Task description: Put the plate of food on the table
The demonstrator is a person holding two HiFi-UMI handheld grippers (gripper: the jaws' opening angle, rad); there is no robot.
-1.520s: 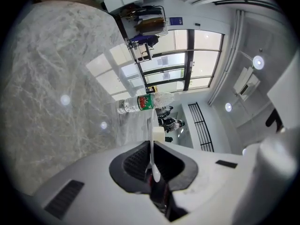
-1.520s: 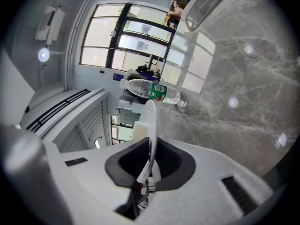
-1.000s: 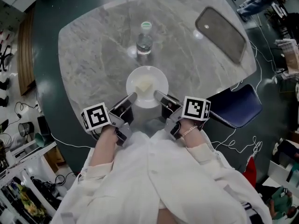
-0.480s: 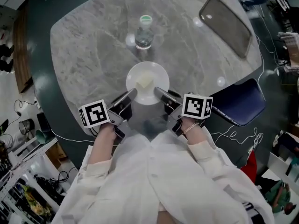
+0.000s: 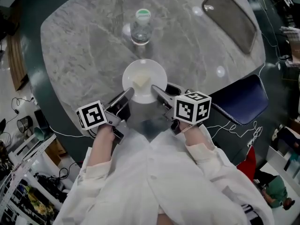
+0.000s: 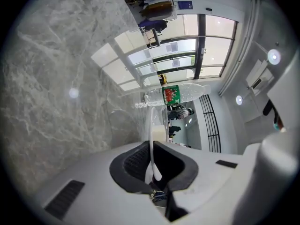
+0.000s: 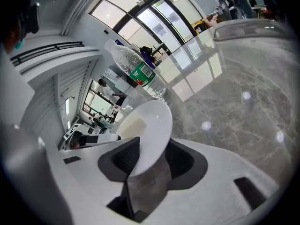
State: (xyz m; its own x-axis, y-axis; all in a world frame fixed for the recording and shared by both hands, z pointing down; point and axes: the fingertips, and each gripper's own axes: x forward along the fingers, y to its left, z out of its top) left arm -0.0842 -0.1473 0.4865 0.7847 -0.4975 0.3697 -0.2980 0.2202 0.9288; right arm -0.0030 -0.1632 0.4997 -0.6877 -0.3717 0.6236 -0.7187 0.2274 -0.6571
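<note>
Moved since earlier frame: right gripper (image 5: 159, 91) has rolled, so its marker cube (image 5: 192, 108) shows two faces where it showed one; its jaws have just been opening, with the plate (image 5: 144, 80) rim between them.
Grippers, count: two, one at each near side of the plate.
Left gripper (image 5: 126, 95): jaws pinched tight on the plate's thin rim, seen edge-on in the left gripper view.
Right gripper, state: jaws apart; rim stands in the gap and the pads no longer press on it.
Plates: one, white and round, at the near part of the table (image 5: 79, 46), between the bottle (image 5: 140, 26) and the person; cannot tell if it rests on the marble.
Food: one pale block (image 5: 140, 82) on the plate.
Bottles: one, clear plastic, green cap and label, upright, near the plate's far side.
Trays: one dark oblong (image 5: 229, 13) at the far right of the table.
Surface: grey veined marble, glossy, with light spots reflected.
Chairs: one, blue (image 5: 236, 104), just beside the table's right edge.
Room: dark green floor (image 5: 33, 102), loose cables, clutter at the left; large windows in both gripper views.
</note>
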